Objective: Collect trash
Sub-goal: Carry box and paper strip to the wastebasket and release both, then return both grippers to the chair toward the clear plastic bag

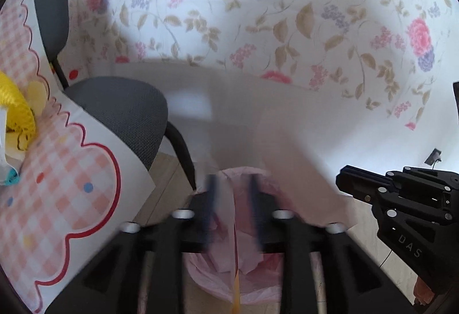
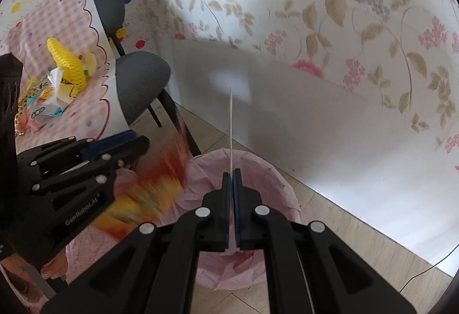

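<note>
Below both my cameras sat the round waste bin lined with a thin pink plastic bag [image 2: 275,184], standing on the pale tiled floor [image 2: 358,230] near the wall; inside it I could see only crumpled pink liner folds, and whether any trash lay among them I could not tell. My right hand-held gripper [image 2: 232,179] had its jaws pressed nearly together on a thin white sheet of paper [image 2: 231,124], which I saw edge-on as a narrow upright line rising over the bin. My left hand-held gripper [image 1: 233,184] had its jaws parted with a clear gap between them, directly above the bin's mouth; a thin edge-on sheet with an orange lower end [image 1: 235,271] showed in that gap, but motion blur kept me from saying whether the fingers touched it. In the right view a smeared orange-and-yellow wrapper shape [image 2: 149,199] blurred past beside the left hand-held gripper, too streaked to identify. To the left, the desk with the pink checked scalloped cloth [image 2: 86,110] carried a heap of leftover trash: a yellow foam net sleeve [image 2: 67,63], white crumpled packaging [image 2: 57,84] and small printed wrappers, partly cut off by the gripper body. A grey fabric chair [image 2: 140,81] stood between desk and bin.
</note>
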Demonstrator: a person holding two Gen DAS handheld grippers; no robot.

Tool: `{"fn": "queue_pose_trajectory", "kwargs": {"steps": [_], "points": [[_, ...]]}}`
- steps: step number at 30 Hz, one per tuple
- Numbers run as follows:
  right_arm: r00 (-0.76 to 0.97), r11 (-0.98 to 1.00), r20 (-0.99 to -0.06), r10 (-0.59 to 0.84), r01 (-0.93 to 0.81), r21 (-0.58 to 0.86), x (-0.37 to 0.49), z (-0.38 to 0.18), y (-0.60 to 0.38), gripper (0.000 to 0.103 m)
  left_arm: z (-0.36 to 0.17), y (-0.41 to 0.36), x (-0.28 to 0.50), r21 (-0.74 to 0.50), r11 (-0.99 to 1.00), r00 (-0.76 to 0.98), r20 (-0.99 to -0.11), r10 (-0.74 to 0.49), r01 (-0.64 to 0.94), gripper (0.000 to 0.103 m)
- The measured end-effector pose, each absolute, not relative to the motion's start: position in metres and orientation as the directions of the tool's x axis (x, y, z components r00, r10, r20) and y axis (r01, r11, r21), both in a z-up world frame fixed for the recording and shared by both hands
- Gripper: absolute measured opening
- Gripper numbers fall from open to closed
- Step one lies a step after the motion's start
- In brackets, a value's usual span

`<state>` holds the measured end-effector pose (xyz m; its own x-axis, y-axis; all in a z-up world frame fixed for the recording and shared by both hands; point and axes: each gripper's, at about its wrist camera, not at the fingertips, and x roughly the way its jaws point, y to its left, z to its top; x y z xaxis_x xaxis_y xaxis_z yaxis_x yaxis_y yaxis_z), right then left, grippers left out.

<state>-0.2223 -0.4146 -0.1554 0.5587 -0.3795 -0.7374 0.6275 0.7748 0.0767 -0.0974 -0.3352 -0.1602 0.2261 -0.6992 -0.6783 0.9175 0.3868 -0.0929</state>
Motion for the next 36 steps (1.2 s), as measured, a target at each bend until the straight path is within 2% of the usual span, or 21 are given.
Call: {"fn": "queue_pose_trajectory", "kwargs": {"steps": [2, 3, 14, 23, 27, 36], "points": [[0.562, 0.775, -0.737, -0.376, 0.627, 0.083, -0.221, -0.155, -0.416, 0.017, -0.159, -0.329, -0.092, -0.099, 0.403, 0.237, -0.674, -0.7, 0.91, 0.042], [0.567, 0.776, -0.731, -0.38, 0.626, 0.082, -0.222, -0.153, -0.415, 0.027, -0.157, -0.325, -0.09, -0.099, 0.412, 0.244, -0.673, -0.698, 0.906, 0.042], [0.664, 0.804, -0.641, -0.385, 0.583, 0.12, -0.208, -0.107, -0.4, 0.028, -0.127, -0.248, -0.049, -0.08, 0.577, 0.401, -0.642, -0.654, 0.813, 0.042], [0.773, 0.921, -0.602, -0.199, 0.357, 0.154, -0.132, -0.082, -0.346, 0.028, -0.099, -0.148, -0.008, -0.041, 0.739, 0.554, -0.635, -0.538, 0.672, 0.042], [0.789, 0.961, -0.603, -0.12, 0.245, 0.129, -0.087, -0.079, -0.316, 0.028, -0.091, -0.11, 0.013, -0.027, 0.808, 0.617, -0.631, -0.47, 0.588, 0.054], [0.773, 0.991, -0.634, -0.028, 0.104, 0.082, -0.008, -0.09, -0.277, 0.028, -0.09, -0.063, 0.058, -0.002, 0.886, 0.689, -0.628, -0.362, 0.463, 0.059]]}}
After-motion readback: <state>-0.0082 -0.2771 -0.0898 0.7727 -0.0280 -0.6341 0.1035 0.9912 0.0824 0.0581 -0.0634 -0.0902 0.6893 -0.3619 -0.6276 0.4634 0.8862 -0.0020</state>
